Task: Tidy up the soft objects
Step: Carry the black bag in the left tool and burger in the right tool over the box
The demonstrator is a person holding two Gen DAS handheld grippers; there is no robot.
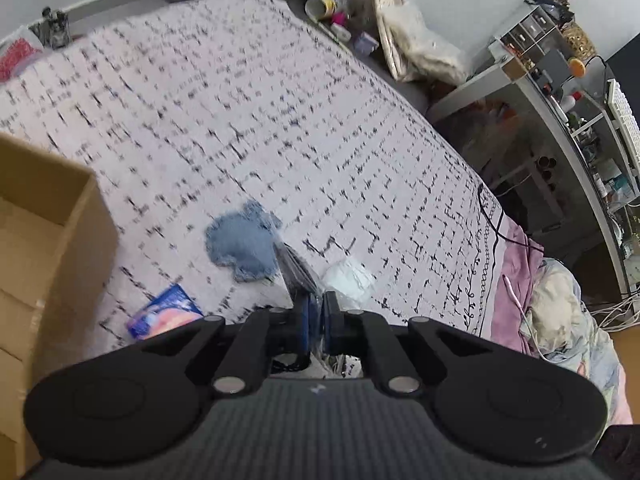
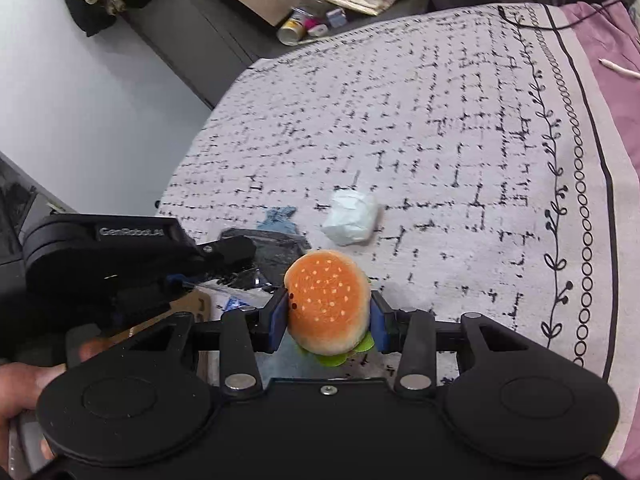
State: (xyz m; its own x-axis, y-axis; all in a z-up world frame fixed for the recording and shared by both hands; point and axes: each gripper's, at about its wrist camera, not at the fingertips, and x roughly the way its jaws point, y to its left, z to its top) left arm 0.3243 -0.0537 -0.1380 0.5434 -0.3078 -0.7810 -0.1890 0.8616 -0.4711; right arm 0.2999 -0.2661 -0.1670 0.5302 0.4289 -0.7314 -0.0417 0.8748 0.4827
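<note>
My right gripper (image 2: 329, 320) is shut on a plush hamburger (image 2: 329, 300) with an orange bun and green lettuce, held above the patterned bedspread (image 2: 440, 120). My left gripper (image 1: 316, 320) is shut on a dark clear plastic bag (image 1: 296, 264), which also shows in the right wrist view (image 2: 276, 252). A blue denim soft piece (image 1: 244, 240) lies on the bed just beyond it. A white crumpled soft bundle (image 1: 350, 278) lies to the right, and it shows in the right wrist view (image 2: 351, 218) too. A blue and pink packet (image 1: 164, 316) lies at the left.
An open cardboard box (image 1: 44, 220) stands at the left on the bed. Pink and pale bedding (image 1: 560, 312) is bunched at the right edge. Shelves with clutter (image 1: 560, 92) stand to the right. Cans and bags (image 1: 340, 12) sit beyond the bed's far corner.
</note>
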